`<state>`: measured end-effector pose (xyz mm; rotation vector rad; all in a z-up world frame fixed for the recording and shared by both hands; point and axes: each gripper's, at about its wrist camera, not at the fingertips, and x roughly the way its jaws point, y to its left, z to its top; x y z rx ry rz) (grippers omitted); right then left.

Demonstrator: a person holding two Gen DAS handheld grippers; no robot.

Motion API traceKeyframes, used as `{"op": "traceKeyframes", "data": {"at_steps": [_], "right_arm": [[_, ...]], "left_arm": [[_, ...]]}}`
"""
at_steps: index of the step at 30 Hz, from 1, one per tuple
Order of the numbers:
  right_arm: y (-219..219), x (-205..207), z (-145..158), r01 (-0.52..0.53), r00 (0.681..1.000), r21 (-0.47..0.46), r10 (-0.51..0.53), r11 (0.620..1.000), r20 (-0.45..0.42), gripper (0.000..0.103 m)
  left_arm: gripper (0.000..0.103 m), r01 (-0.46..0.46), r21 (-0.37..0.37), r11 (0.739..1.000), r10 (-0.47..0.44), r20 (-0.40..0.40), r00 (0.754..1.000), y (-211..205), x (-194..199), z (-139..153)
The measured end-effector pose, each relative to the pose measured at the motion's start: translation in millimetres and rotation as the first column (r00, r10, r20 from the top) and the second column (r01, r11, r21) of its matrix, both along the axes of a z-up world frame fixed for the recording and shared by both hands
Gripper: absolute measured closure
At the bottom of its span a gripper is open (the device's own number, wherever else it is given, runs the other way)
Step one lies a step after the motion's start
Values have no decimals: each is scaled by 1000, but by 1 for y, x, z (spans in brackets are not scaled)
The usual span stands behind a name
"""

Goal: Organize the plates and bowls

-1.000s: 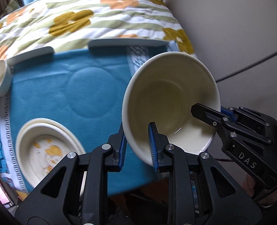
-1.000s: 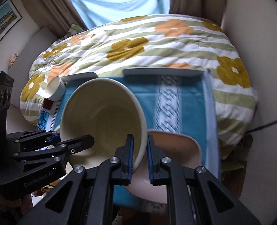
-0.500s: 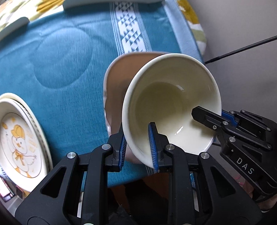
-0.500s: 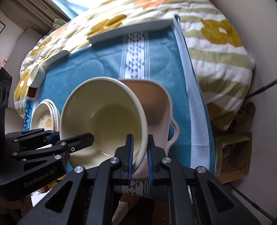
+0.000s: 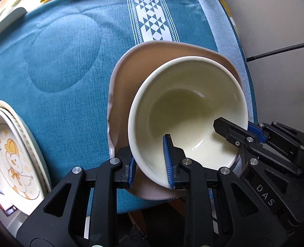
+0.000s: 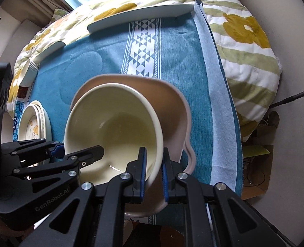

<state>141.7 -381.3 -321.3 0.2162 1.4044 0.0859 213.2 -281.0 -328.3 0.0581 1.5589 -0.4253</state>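
Observation:
A cream bowl [image 5: 189,111] is held by both grippers, one on each side of its rim. My left gripper [image 5: 149,164] is shut on its left wall; my right gripper [image 6: 153,170] is shut on its right wall. The bowl [image 6: 112,127] hangs tilted inside or just above a larger pink handled bowl [image 5: 123,94] that sits on the blue cloth; the pink bowl also shows in the right wrist view [image 6: 172,111]. Whether the two bowls touch is hidden. A stack of cream plates with a duck picture [image 5: 12,154] lies at the left; it also shows in the right wrist view [image 6: 34,123].
The blue patterned cloth [image 5: 69,51] covers the table. A small white ribbed cup [image 6: 29,71] lies at the far left edge. Pale flat trays [image 6: 139,15] lie along the far edge. A flowered quilt [image 6: 244,41] lies beyond. The table's right edge is close to the pink bowl.
Both grippers have carried the cream bowl forward and down, from above the open cloth to the pink bowl. The grip is unchanged.

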Motion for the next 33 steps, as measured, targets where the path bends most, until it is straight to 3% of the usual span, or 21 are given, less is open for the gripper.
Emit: {"op": "traceKeyframes", "data": {"at_steps": [8,13,23,33], "right_arm": [[-4,3,0,13,1000,9,-13,1000,-7,91],[-5,3,1,26,1000,-3,-26,1000,-16,90],[-8,5,4,34,999,28,-33,999,-25,90],[-16,6,44,59,996,57,-62,997,64,89]], "left_arm": [[78,20,11,1000,-20,-2,1000,-11,7,-2],[66,30,14,999,-30,24,999,-11,5,7],[64,24,8,1000,-24,37,999,-5,1,23],[64,22,-58,998,-17,80,997,4,-8,61]]}}
